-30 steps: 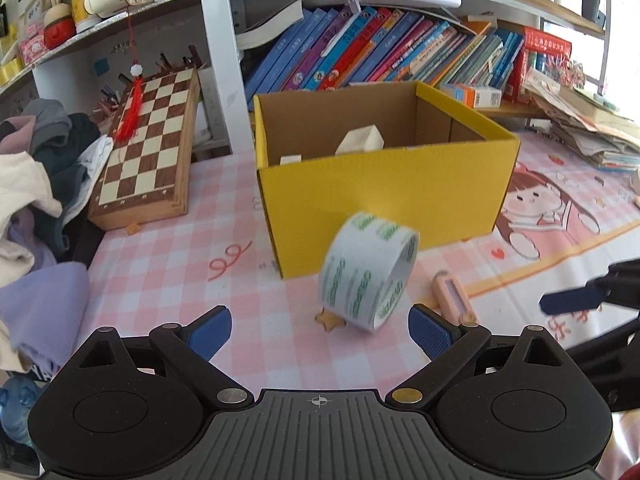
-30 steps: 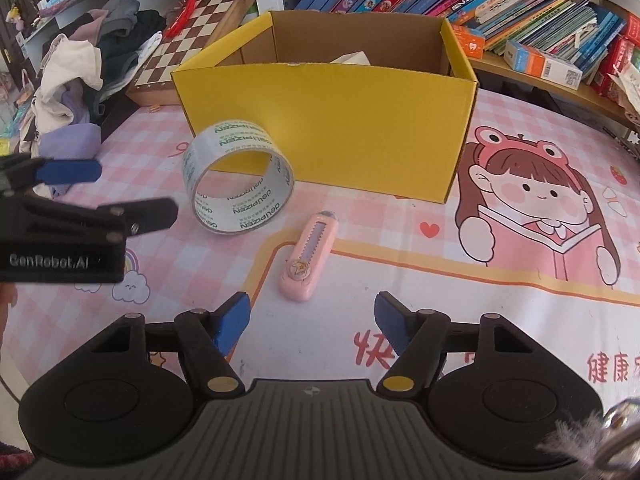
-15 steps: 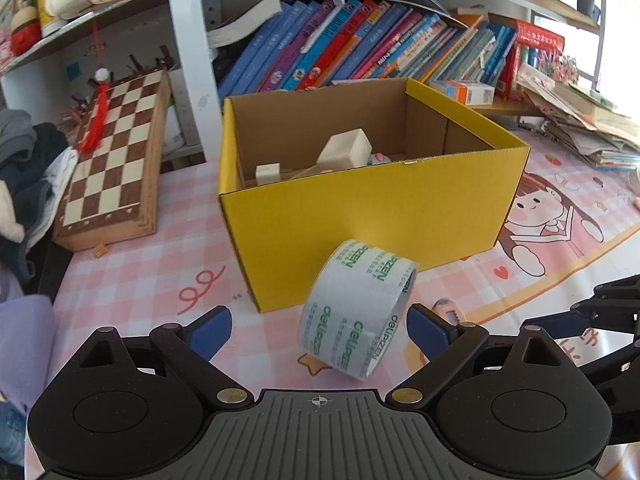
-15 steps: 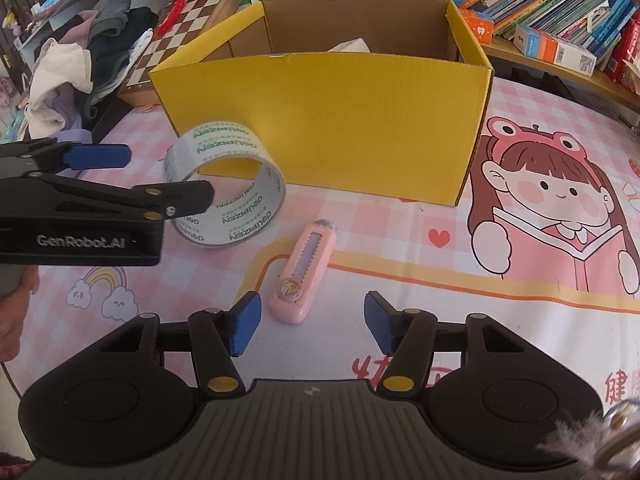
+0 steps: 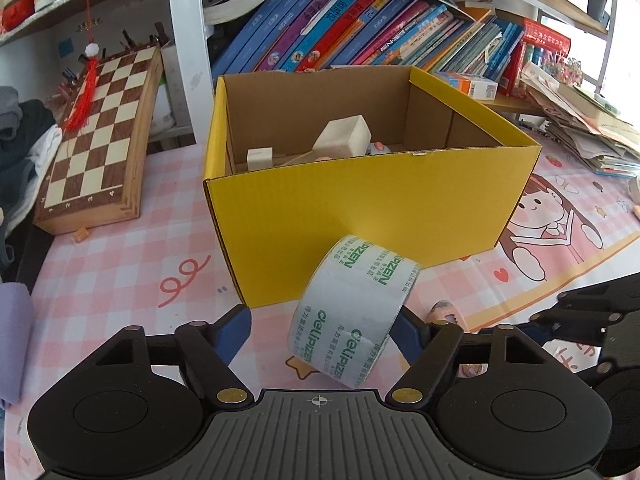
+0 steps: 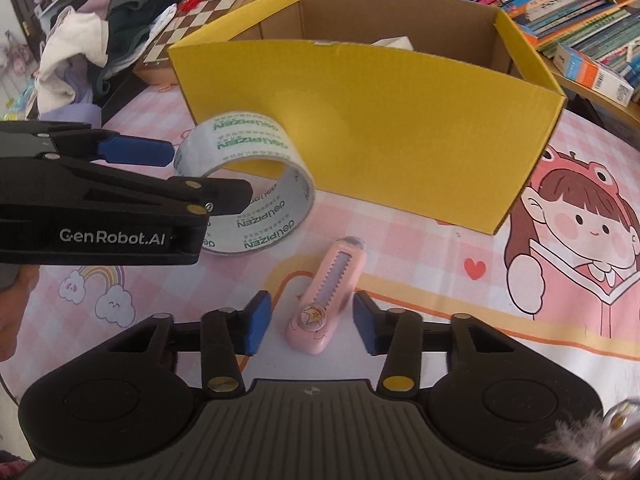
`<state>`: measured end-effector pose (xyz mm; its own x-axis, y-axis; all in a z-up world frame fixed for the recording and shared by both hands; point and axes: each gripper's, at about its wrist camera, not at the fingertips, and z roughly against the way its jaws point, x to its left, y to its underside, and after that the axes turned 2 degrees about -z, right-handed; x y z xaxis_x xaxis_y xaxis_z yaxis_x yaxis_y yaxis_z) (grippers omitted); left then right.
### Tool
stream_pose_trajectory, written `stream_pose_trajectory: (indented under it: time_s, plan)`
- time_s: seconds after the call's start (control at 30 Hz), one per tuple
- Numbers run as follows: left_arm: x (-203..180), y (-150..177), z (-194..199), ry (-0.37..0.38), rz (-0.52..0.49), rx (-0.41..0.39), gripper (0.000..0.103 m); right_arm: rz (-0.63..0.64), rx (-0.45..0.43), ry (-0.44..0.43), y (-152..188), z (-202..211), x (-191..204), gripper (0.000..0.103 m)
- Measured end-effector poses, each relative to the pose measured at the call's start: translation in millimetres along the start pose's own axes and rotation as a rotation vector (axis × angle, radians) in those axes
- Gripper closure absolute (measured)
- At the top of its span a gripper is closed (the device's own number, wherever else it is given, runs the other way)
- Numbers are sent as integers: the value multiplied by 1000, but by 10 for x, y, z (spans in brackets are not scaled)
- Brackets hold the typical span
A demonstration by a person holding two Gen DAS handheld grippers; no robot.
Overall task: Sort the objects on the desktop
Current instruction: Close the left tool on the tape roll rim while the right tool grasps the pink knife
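Left wrist view: left gripper [image 5: 320, 330] jaws closing around tape roll [image 5: 352, 312], roll tilted on edge between blue pads, right pad at roll's rim, left pad apart; not yet clamped. Just beyond, yellow box [image 5: 360, 204].

Right wrist view: right gripper [image 6: 312, 330] jaws closing, pink utility knife [image 6: 326, 296] flat on mat between pads, gaps both sides. Beyond, tape roll, then box.

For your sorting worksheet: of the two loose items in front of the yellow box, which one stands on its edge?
The tape roll, leaning against the yellow box; the pink utility knife lies flat on the mat.
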<state>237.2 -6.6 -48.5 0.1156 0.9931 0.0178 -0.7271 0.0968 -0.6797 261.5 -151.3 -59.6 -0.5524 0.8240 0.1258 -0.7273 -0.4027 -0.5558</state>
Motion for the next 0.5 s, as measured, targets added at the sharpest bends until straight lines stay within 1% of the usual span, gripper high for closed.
stream_pose_trajectory:
  time_s: [0.07, 0.13, 0.2, 0.27, 0.5]
  plan:
    - [-7, 5, -7, 6, 0, 4, 31, -3, 5, 3, -5, -21, -14, 68]
    - [-14, 9, -10, 14, 1, 8, 37, -13, 6, 11, -4, -24, -46, 75]
    - [-21, 15, -4, 24, 2, 11, 42, -16, -5, 38, 4, -5, -75, 79]
    - [-29, 21, 9, 34, 2, 12, 46, -25, -19, 60, 14, 28, -113, 79]
    - [-72, 44, 29, 41, -6, 12, 46, -49, -10, 73, 33, 22, -177, 79]
